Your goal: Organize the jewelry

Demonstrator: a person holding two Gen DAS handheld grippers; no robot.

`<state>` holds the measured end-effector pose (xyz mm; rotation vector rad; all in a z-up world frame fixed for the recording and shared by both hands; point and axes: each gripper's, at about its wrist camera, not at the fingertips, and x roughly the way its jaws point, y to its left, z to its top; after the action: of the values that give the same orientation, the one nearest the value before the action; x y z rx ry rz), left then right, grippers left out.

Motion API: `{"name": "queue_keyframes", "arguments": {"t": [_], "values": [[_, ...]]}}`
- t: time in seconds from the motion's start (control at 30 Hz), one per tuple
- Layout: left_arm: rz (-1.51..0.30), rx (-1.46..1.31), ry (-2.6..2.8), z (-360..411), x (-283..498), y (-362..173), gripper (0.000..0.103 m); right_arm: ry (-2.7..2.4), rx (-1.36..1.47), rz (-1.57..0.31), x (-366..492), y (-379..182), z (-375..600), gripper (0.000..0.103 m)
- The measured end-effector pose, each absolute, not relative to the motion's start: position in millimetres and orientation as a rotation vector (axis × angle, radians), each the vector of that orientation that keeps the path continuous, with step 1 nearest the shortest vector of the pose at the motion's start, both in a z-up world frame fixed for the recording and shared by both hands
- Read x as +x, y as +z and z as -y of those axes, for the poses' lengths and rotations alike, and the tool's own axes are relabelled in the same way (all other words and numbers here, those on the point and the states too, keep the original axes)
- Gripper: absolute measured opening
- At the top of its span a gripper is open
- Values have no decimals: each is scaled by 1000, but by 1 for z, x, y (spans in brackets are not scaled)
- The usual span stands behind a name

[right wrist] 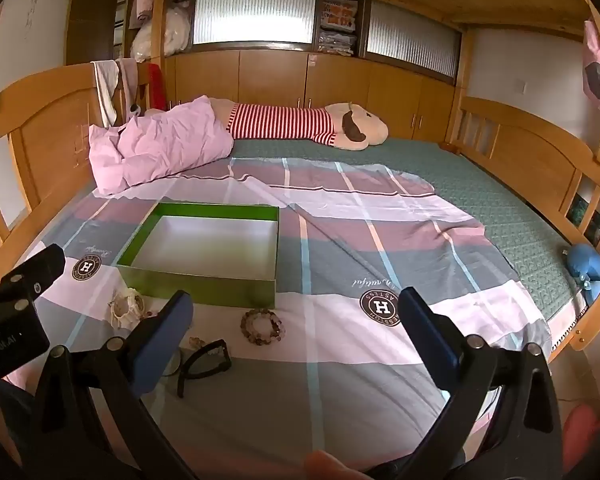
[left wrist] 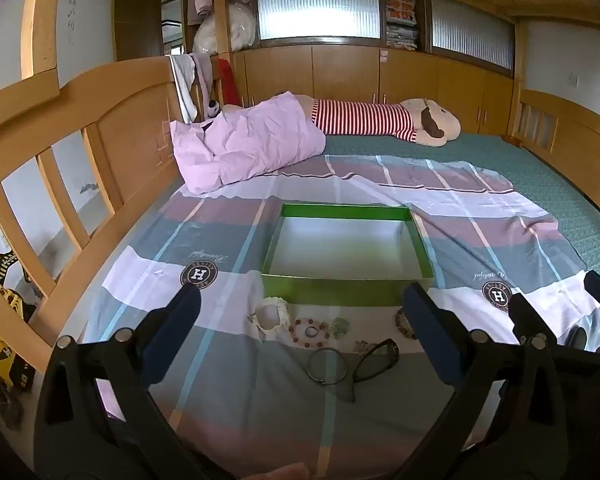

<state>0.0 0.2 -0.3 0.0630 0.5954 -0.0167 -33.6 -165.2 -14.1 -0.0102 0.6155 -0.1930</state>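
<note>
An open green box [left wrist: 340, 292] with a pale, bare inside stands on the plaid sheet. In front of it lie a whitish shell-like piece [left wrist: 270, 316], a red bead bracelet [left wrist: 311, 332], a dark bangle [left wrist: 326, 368] and black glasses [left wrist: 376, 360]. My left gripper [left wrist: 300, 300] hangs open above these, touching none. In the right wrist view a brown bead bracelet [right wrist: 262, 326] lies just before the box [right wrist: 204, 284], with the glasses [right wrist: 204, 364] to its left. My right gripper [right wrist: 296, 300] is open and holds nothing. Each gripper shows at the edge of the other's view.
A crumpled pink quilt [left wrist: 244, 148] and a long plush toy in a red striped shirt [left wrist: 364, 118] lie at the far end of the bed. Wooden rails [left wrist: 100, 128] run along both sides. A blue soft toy [right wrist: 588, 264] sits by the right rail, a yellow toy digger [left wrist: 4, 320] beyond the left one.
</note>
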Motion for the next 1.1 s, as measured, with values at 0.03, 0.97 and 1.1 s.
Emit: {"name": "queue_keyframes", "arguments": {"t": [0.03, 0.97, 1.1], "values": [[-598, 72, -15, 1, 0, 0, 100, -195, -11, -610, -34, -14, 165, 100], [-603, 66, -14, -6, -1, 0, 100, -199, -9, -596, -38, -9, 165, 100], [-606, 66, -13, -7, -2, 1, 100, -200, -10, -602, -38, -9, 165, 100]]}}
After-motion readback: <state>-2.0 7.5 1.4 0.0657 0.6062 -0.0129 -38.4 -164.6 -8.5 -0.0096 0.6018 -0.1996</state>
